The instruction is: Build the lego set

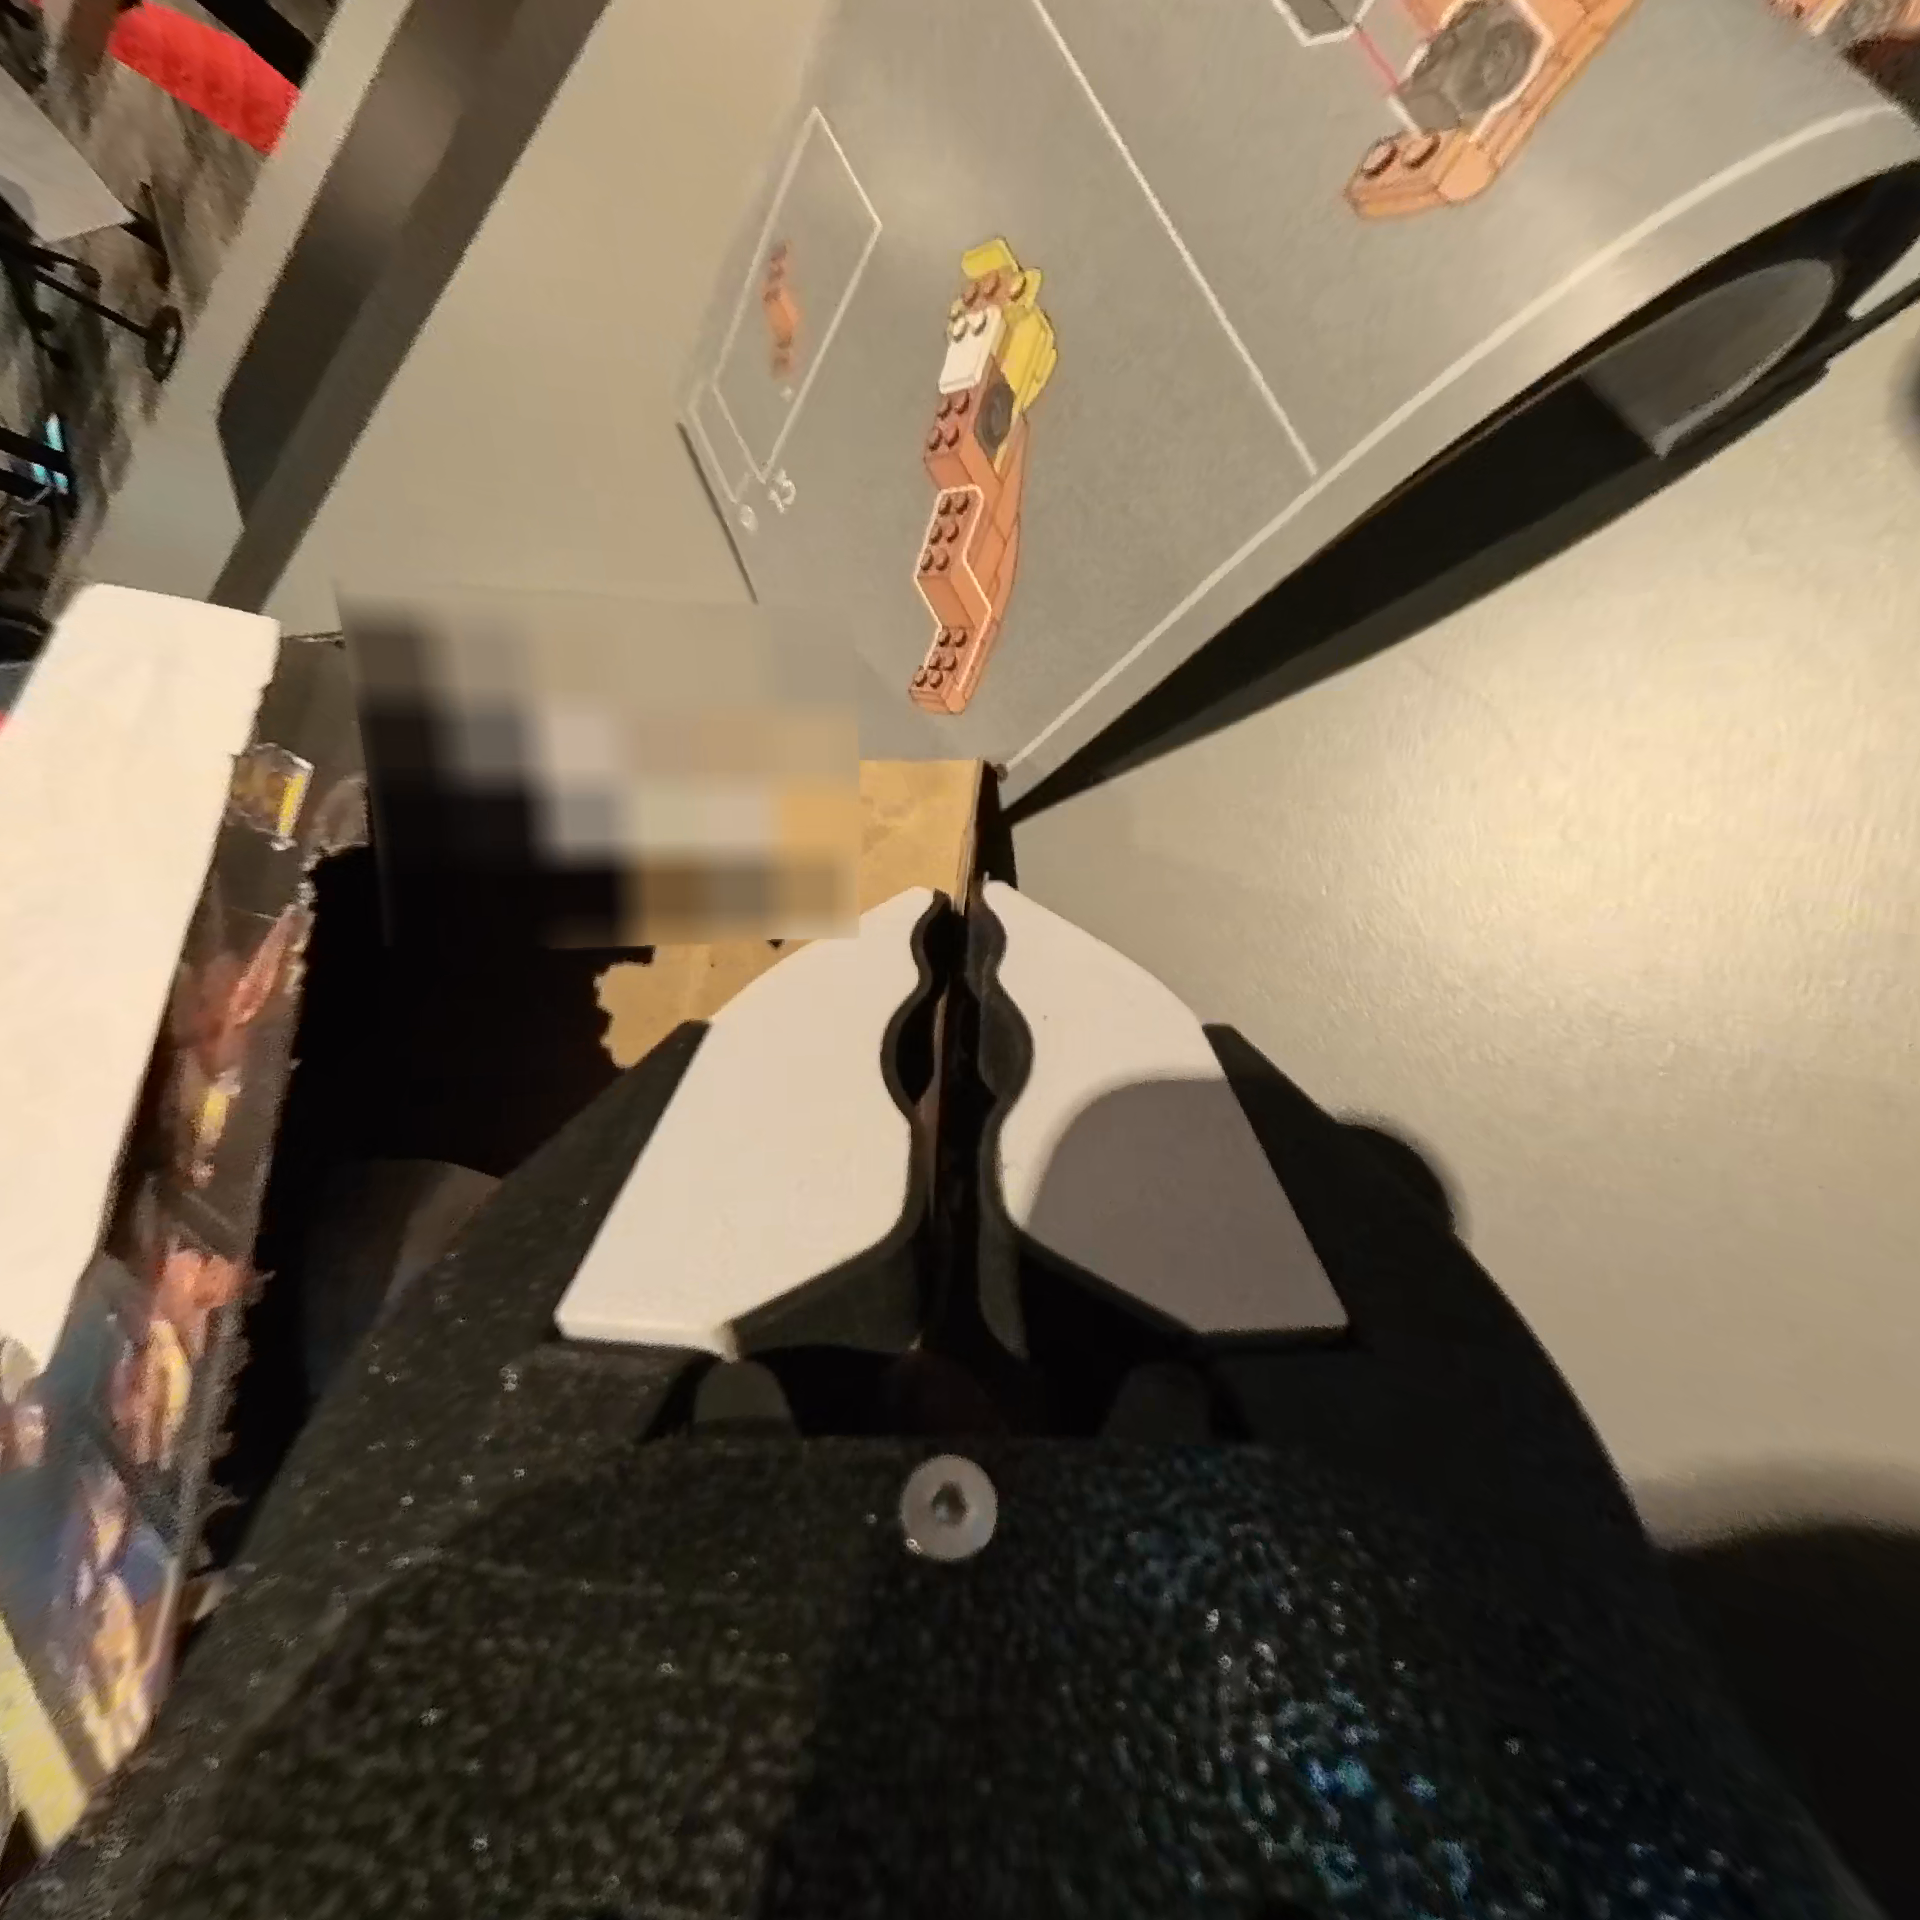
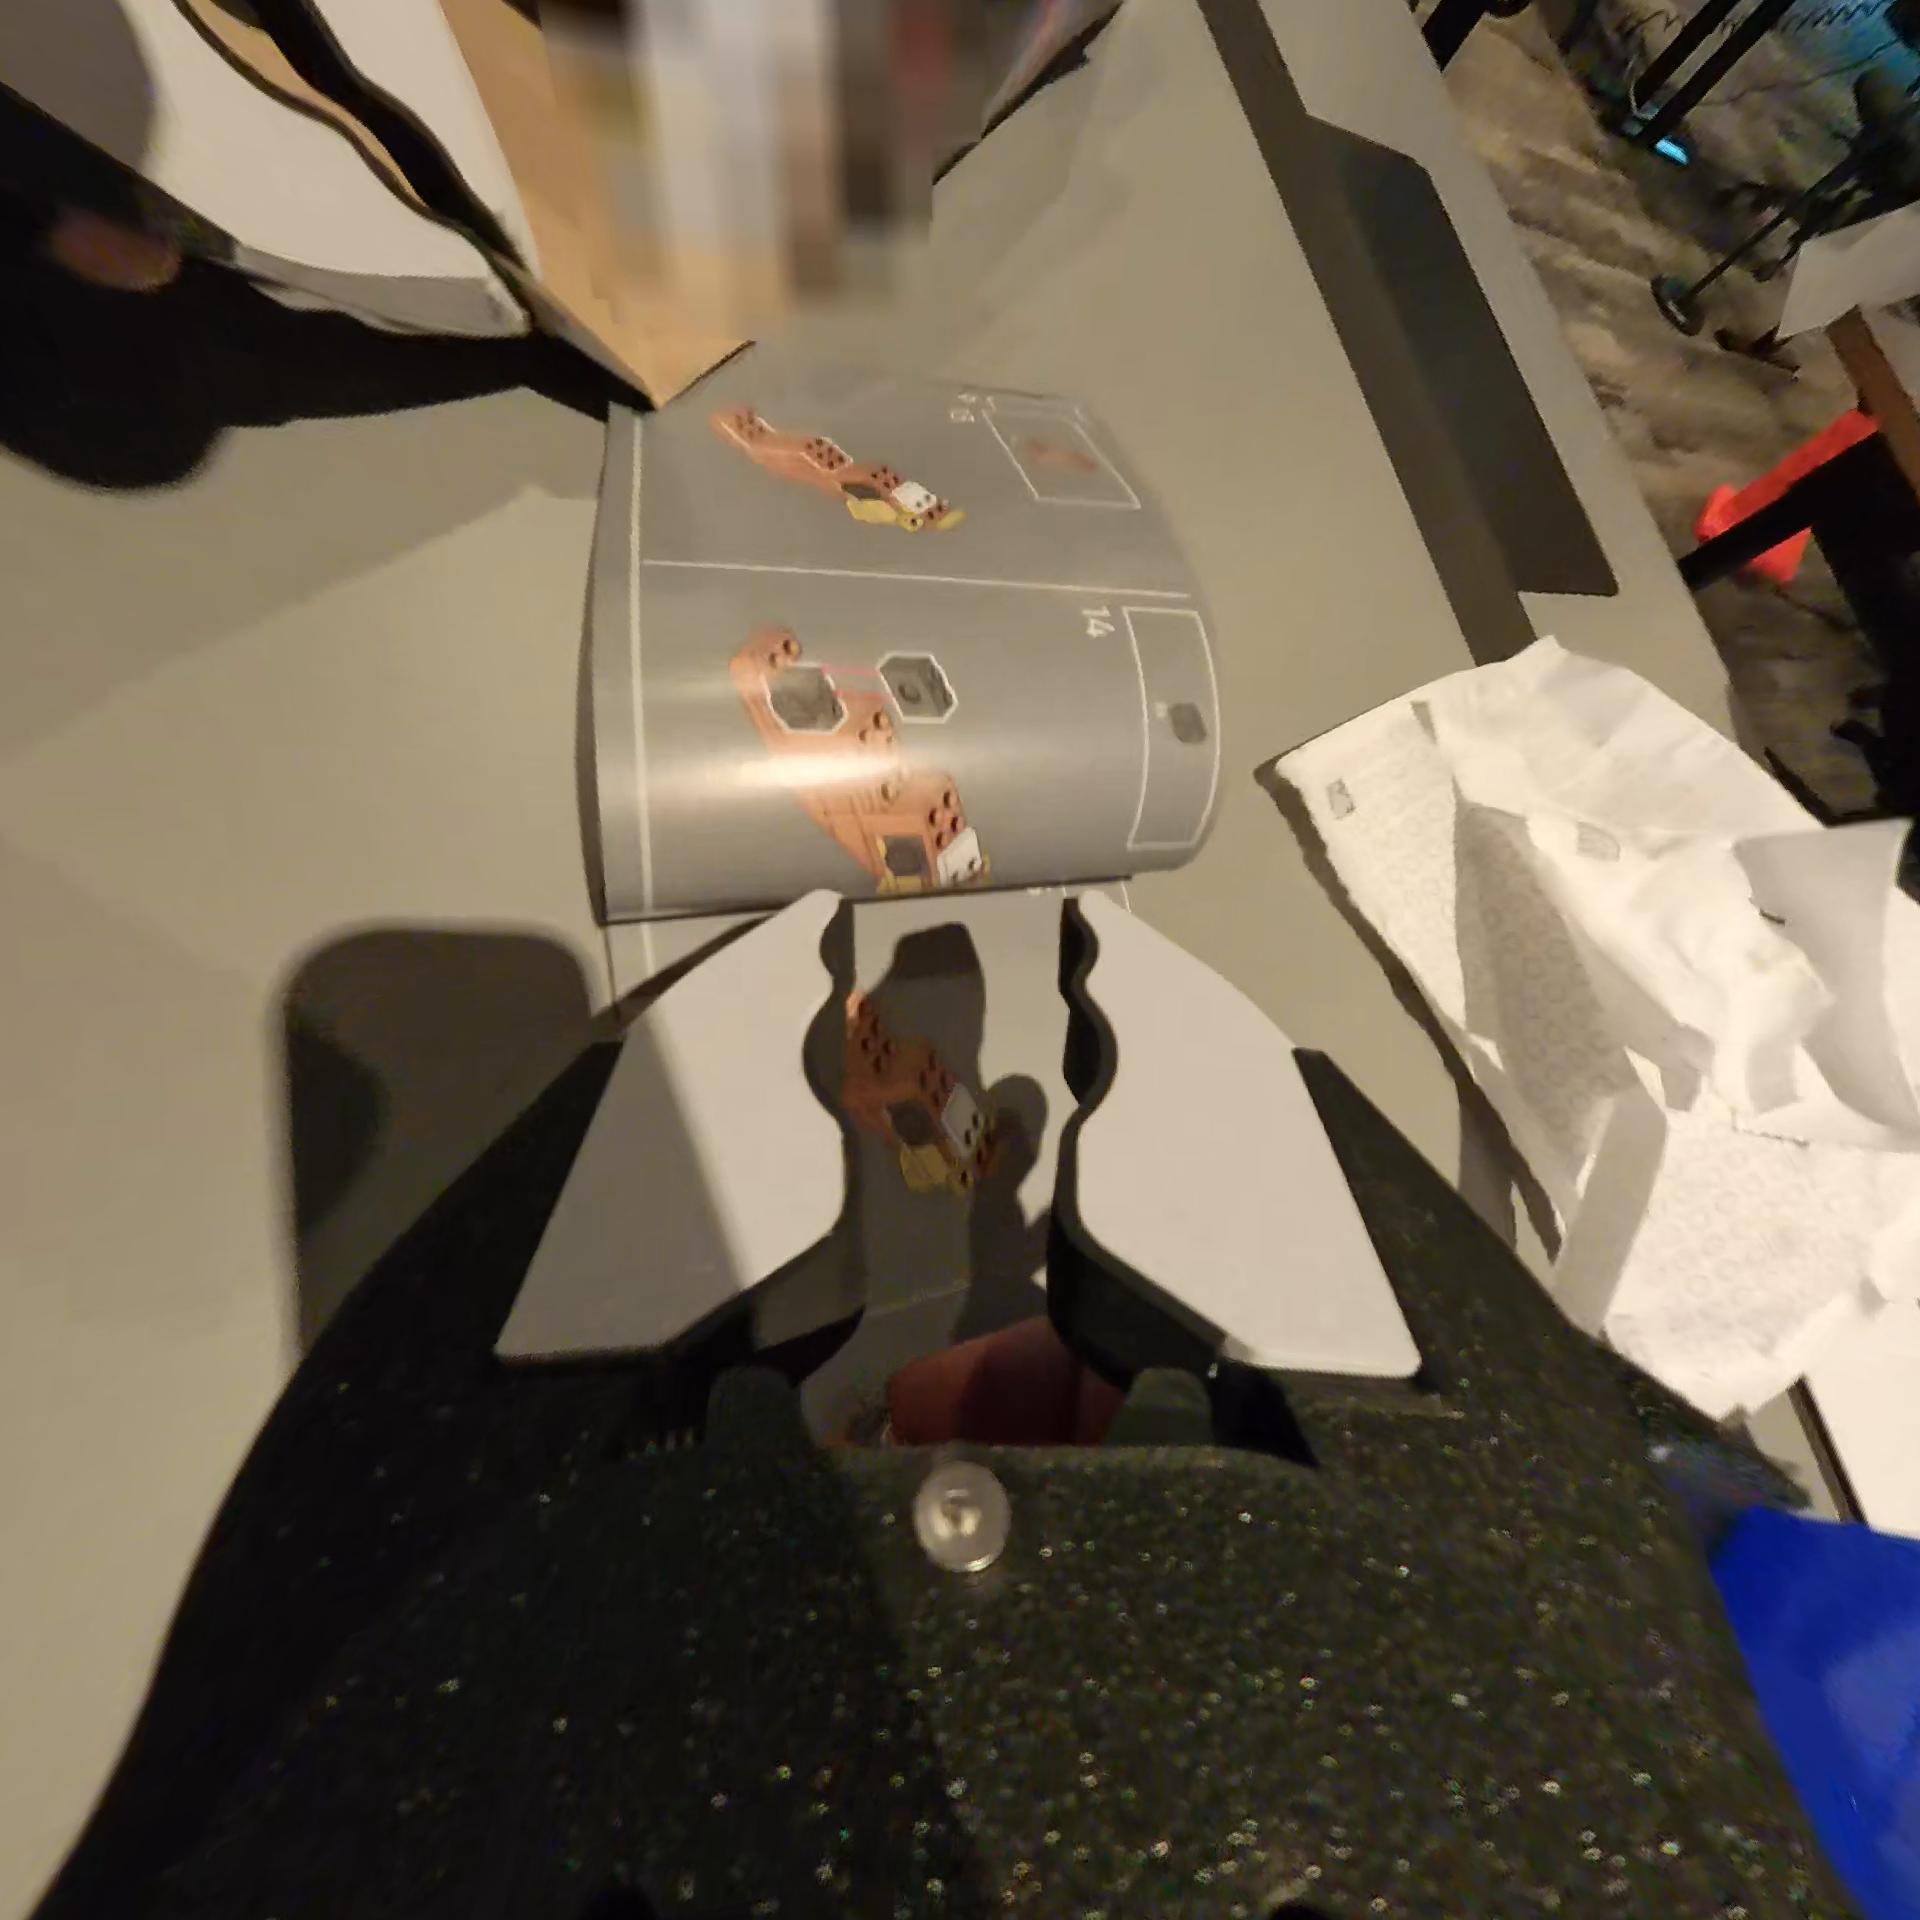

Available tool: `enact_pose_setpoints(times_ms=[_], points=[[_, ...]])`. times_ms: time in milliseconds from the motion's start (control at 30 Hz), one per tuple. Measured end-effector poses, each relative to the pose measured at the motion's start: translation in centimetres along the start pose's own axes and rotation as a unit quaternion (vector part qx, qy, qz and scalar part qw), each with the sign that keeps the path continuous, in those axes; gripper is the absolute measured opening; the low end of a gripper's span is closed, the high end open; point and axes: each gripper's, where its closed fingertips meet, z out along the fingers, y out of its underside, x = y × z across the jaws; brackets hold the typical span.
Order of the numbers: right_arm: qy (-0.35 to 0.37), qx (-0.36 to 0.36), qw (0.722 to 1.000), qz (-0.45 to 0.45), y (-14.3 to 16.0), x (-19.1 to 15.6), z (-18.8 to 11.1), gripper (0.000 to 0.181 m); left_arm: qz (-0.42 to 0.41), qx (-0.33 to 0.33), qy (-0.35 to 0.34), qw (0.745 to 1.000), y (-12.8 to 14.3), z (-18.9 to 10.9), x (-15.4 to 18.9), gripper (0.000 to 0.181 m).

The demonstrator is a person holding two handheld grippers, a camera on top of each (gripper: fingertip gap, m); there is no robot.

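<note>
The open instruction booklet (image 2: 894, 665) lies on the grey table, its upper page curling up; it fills the top of the left wrist view (image 1: 935, 312). The pages carry pictures of an orange, white and yellow build. My right gripper (image 2: 956, 914) is open and empty, hovering low over the booklet's near page, with one such picture showing between its fingers. My left gripper (image 1: 961, 904) is shut on the thin edge of a brown cardboard flap (image 1: 914, 821) by the booklet's corner; it also shows in the right wrist view (image 2: 312, 156). I see no loose bricks.
The printed lego box (image 1: 125, 1247) stands at the left of the left wrist view. Crumpled white paper bags (image 2: 1558, 987) lie right of the booklet. A blue object (image 2: 1818, 1662) is at the lower right. The table's far edge (image 2: 1455, 364) drops to a carpeted floor. Spacing between my two grippers at the tips: around 15 cm.
</note>
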Motion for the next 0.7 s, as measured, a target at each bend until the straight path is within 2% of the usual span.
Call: enact_pose_setpoints(times_ms=[233, 700], points=[[-0.003, 0.005, 1.0, -0.021, -0.9, -0.4, 1.7, 0.036, -0.001, 0.005, -0.01, 1.0, -0.2, -0.4, -0.4, 0.002], [0.001, 0.001, 0.999, -0.04, -2.2, -0.4, 2.3, 0.036, 0.014, -0.002, -0.007, 1.0, 0.7, -0.7, -0.3, 0.002]])
